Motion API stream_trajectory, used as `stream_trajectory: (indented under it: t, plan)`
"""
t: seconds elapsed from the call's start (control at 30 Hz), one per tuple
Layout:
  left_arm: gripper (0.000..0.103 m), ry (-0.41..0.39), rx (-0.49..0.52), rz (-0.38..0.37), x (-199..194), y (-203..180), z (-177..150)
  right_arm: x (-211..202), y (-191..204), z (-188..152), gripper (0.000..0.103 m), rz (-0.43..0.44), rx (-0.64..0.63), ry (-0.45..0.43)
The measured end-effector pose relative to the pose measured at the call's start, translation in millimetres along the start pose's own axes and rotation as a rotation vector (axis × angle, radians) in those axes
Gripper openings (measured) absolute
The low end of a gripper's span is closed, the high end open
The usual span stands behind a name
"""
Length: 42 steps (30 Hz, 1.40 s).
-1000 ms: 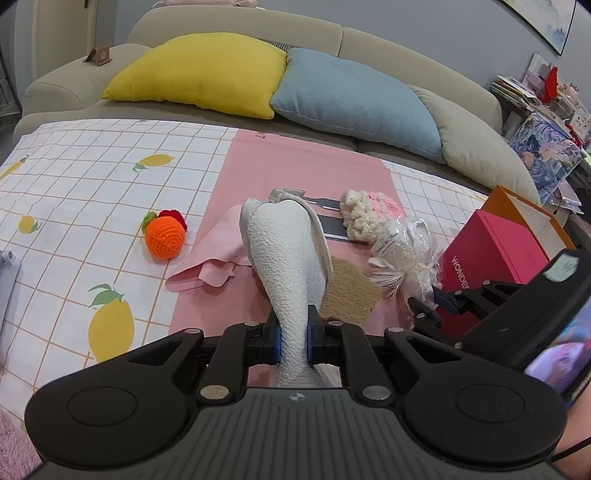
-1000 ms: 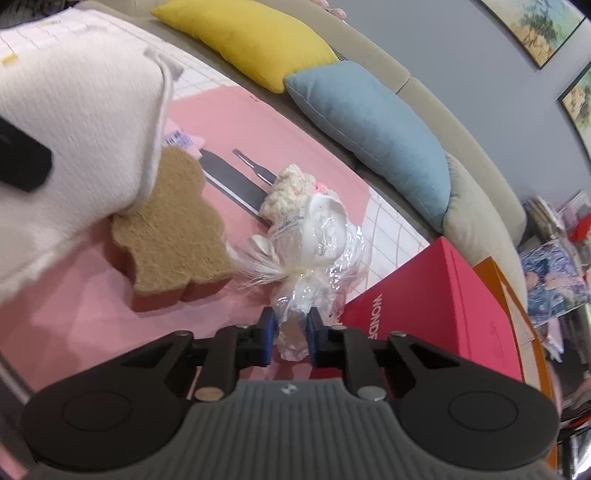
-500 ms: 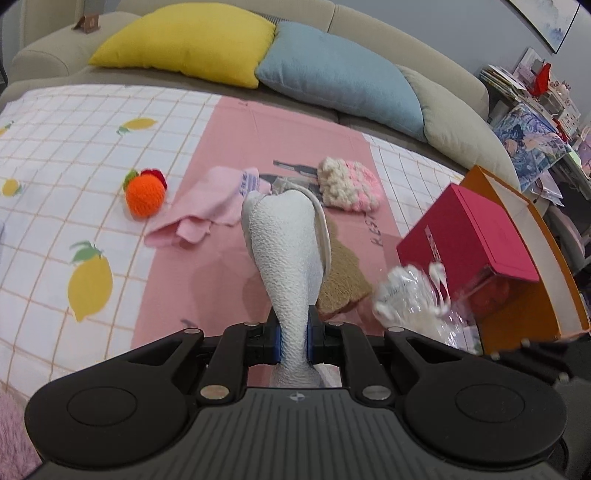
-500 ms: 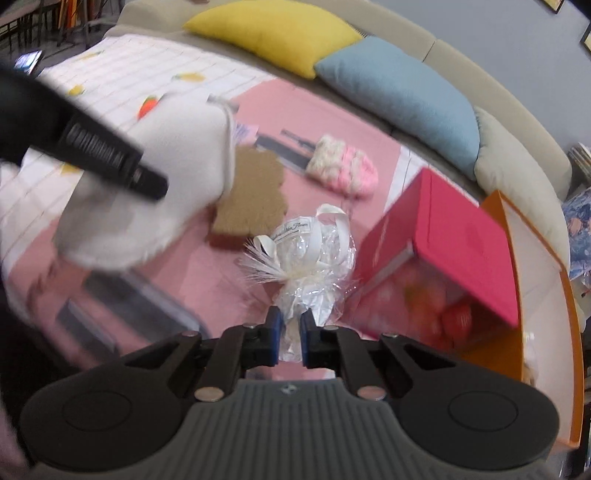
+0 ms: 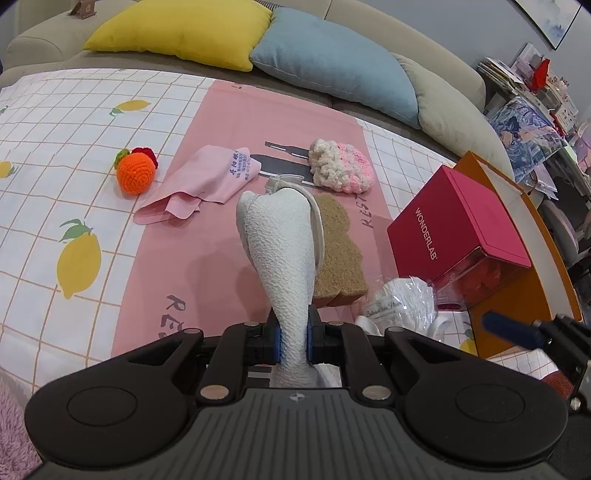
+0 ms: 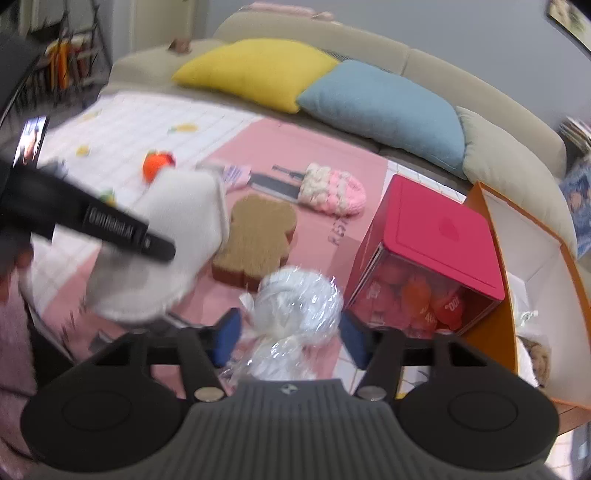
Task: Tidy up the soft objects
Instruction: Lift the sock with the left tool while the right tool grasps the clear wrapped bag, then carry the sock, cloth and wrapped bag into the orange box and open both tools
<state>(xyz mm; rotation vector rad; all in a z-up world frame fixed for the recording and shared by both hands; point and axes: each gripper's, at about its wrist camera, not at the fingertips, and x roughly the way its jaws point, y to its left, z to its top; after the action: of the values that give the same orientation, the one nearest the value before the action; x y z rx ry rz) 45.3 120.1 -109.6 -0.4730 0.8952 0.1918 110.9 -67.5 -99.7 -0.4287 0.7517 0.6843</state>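
- A beige sofa (image 5: 436,70) with a yellow cushion (image 5: 184,31) and a blue cushion (image 5: 332,62) stands behind a table covered by a lemon-print cloth (image 5: 55,155) and a pink mat (image 5: 221,240).
- The left gripper (image 5: 293,341) has its jaws pressed together on a white towel (image 5: 284,251), which rises straight ahead of the jaws, lifted off the mat.
- Just right of those jaws lies a brown bear-shaped sponge (image 5: 338,254); further ahead lie a pink cloth (image 5: 207,177) and a pink-and-cream knitted piece (image 5: 340,166), and ahead to the left a crocheted orange (image 5: 135,175).
- The right gripper (image 6: 291,339) has its jaws spread wide, with a plastic-wrapped white bundle (image 6: 295,306) between them (touching either pad or not, I cannot tell; this view is blurred).
- Ahead and right of the right jaws stands a red box (image 6: 436,236), beside an orange box (image 6: 517,236) with its lid up.
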Motion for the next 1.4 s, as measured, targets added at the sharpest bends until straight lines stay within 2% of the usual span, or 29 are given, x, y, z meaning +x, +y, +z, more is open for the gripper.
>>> stream_trajectory:
  t: [0.07, 0.17, 0.3, 0.37, 0.53, 0.67, 0.77, 1.0, 1.13, 1.3, 1.4]
  plan:
    - [0.013, 0.001, 0.005, 0.001, 0, -1, 0, 7, -4, 2, 0.071, 0.002, 0.043, 0.013]
    - [0.013, 0.003, 0.016, -0.002, 0, -5, -1, 29, -17, 0, 0.07, 0.045, 0.16, 0.094]
    - [0.013, 0.01, 0.034, -0.002, 1, -9, -3, 57, -35, -10, 0.061, 0.107, 0.34, 0.195]
    - [0.013, 0.017, 0.04, 0.0, 2, -11, -4, 66, -39, -15, 0.052, 0.118, 0.381, 0.226]
    - [0.013, 0.022, 0.054, 0.007, 3, -14, -6, 69, -37, -19, 0.038, 0.14, 0.379, 0.231]
    - [0.013, 0.014, 0.056, 0.01, 1, -16, -6, 65, -31, -18, 0.033, 0.134, 0.326, 0.224]
    - [0.013, -0.014, 0.051, 0.003, -8, -16, -5, 53, -32, -15, 0.032, 0.151, 0.318, 0.191]
    - [0.013, -0.086, 0.022, -0.057, -37, -22, 4, -3, -32, 3, 0.033, 0.184, 0.229, -0.011]
    - [0.013, -0.141, 0.043, -0.088, -57, -39, 12, -30, -46, 10, 0.033, 0.148, 0.219, -0.109]
    - [0.013, -0.195, 0.087, -0.141, -71, -67, 28, -51, -79, 9, 0.035, 0.132, 0.279, -0.17]
    - [0.013, -0.204, 0.12, -0.192, -71, -88, 40, -63, -100, 8, 0.035, 0.062, 0.29, -0.199]
